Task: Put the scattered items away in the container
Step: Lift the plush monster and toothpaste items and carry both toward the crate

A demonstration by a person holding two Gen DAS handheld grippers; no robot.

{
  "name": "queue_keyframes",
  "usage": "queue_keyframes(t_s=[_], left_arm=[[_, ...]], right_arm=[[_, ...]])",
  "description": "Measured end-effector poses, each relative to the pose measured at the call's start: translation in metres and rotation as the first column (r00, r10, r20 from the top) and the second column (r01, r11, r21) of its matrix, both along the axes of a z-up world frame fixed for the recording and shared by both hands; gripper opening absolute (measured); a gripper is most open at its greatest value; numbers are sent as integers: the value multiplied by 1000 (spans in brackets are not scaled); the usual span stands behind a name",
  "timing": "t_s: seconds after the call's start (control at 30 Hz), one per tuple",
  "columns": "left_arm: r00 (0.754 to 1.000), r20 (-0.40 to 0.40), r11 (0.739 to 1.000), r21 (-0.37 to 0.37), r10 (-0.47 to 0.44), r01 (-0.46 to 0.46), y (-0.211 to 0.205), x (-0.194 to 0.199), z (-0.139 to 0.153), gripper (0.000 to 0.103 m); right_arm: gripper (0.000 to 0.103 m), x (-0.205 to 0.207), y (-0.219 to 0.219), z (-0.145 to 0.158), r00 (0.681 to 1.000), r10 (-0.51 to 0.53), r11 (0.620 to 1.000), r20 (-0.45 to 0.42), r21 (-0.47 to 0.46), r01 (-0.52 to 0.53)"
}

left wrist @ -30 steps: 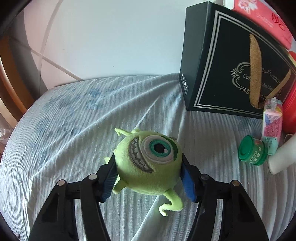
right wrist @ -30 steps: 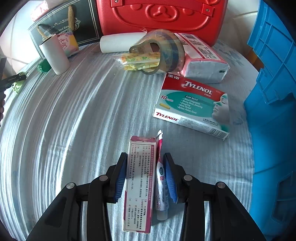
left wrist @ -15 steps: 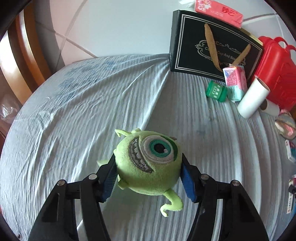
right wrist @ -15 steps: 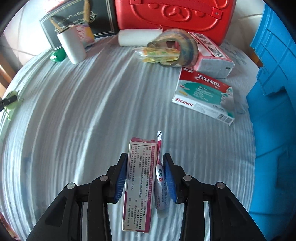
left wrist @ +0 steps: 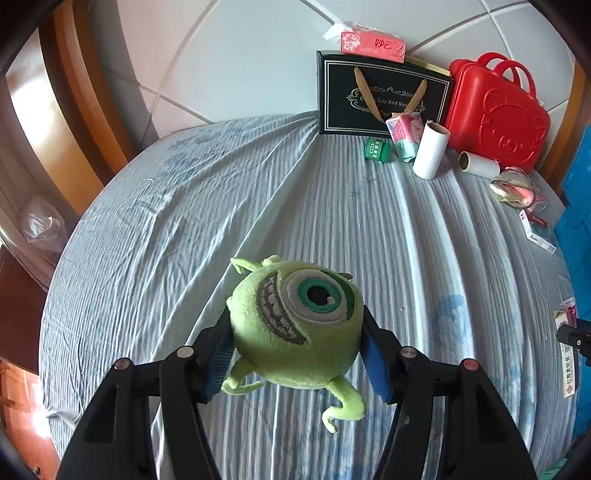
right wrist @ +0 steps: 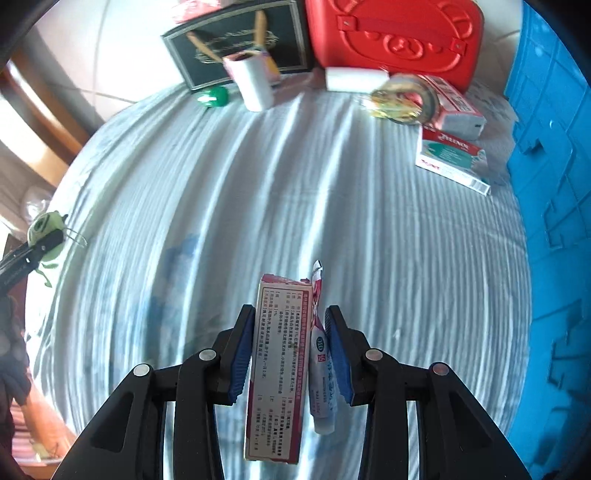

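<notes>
the left gripper (left wrist: 297, 350) is clenched on the green one-eyed plush toy (left wrist: 295, 325), low in the centre of its frame, lifted above the striped sheet (left wrist: 258, 192); the toy looks light and squashy, so a grip across its round body, as it has now, seems safest, since the thin dangling limbs would slip free. the right gripper (right wrist: 290, 354) grasps two things together at the bottom centre of its view: one pink medicine box (right wrist: 277, 369), stiff card and probably crushable if squeezed hard, and one small ointment tube (right wrist: 323, 376) pinched between the box and the right-hand pad, smooth and likely to slide out, so i would keep the pair level. the blue crate (right wrist: 554, 184), one container, fills the right edge of that view. still lying on the sheet in the upper part of the frame i count one tylenol box (right wrist: 452, 162), one tape roll (right wrist: 402, 99), one pink-and-white packet (right wrist: 454, 107), two white paper rolls, one upright (right wrist: 255, 83) and one lying (right wrist: 354, 79), and one green tin (right wrist: 212, 96). behind stand one black gift bag (right wrist: 236, 40) and one red case (right wrist: 395, 35).
</notes>
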State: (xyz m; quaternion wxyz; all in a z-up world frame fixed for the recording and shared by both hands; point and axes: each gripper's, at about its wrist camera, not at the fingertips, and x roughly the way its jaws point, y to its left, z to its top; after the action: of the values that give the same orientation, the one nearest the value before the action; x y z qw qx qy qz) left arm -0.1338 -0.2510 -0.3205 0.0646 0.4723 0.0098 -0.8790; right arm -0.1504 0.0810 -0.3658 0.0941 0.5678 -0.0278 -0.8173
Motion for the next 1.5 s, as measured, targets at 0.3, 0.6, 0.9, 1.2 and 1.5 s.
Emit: queue_keyframes(t_s=[0.3,0.6,0.9,1.2,1.5], left_arm=[[999,-50,1000,-20,14,-15,5,46,43,61],[994,-110,998,-44,29,-34,0,78,87,61],[986,-162,998,-26,49,-54,1,105,124,61],[968,-243,997,-35,55,-65,6,120,174,61],[935,-345,994,-42,79,-100,8,137,225,61]], right_arm=[[38,19,-33,57,995,61,998,-82,-11,-62],[38,33,-50,110,983,102,992,-150,-56,-112],[38,52,-67,159,956,167,980,-240,-64,-188],[38,61,-72,202,927,188,972,-325,-75,-224],[38,85,-66,243,897,208,959,-390,-100,-265]])
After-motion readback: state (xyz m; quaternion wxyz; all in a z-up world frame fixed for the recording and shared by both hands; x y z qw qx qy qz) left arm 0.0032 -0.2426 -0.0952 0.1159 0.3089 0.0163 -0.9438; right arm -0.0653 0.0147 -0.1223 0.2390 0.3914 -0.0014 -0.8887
